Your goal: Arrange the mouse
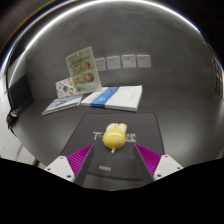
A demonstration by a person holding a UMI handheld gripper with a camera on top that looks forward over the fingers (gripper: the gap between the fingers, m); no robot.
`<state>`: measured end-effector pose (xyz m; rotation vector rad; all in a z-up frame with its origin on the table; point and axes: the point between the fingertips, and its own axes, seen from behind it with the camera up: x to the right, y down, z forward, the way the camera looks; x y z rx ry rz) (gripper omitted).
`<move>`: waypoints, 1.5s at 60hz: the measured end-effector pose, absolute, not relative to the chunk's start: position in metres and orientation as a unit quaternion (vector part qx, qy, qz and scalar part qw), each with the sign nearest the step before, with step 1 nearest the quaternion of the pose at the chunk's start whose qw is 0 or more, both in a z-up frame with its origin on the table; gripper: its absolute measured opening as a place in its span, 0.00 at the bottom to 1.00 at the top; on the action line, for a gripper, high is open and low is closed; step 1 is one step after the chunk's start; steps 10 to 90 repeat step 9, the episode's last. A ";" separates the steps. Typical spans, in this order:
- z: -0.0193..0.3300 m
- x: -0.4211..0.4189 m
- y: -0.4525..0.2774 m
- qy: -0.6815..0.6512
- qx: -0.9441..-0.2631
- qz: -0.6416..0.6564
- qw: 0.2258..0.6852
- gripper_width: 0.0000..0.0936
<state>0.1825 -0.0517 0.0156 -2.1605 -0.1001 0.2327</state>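
Looking along the gripper, we are seeing its two fingers standing apart in the lower part of the frame, the magenta pads facing inward with a wide gap between them. We are finding the mouse, a small pale yellow one, sitting just ahead of the fingertips near the centre of the frame, resting on a dark mouse mat and touching neither finger. Above it, in the middle of the frame, we are noticing a white book with a blue band lying flat on the desk. In the upper left of the frame, a green-printed leaflet is standing propped behind it
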 end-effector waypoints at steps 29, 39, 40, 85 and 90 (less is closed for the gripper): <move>0.028 0.224 -0.119 0.001 -0.878 0.079 0.472 0.89; 0.028 0.224 -0.119 0.001 -0.878 0.079 0.472 0.89; 0.028 0.224 -0.119 0.001 -0.878 0.079 0.472 0.89; 0.028 0.224 -0.119 0.001 -0.878 0.079 0.472 0.89; 0.028 0.224 -0.119 0.001 -0.878 0.079 0.472 0.89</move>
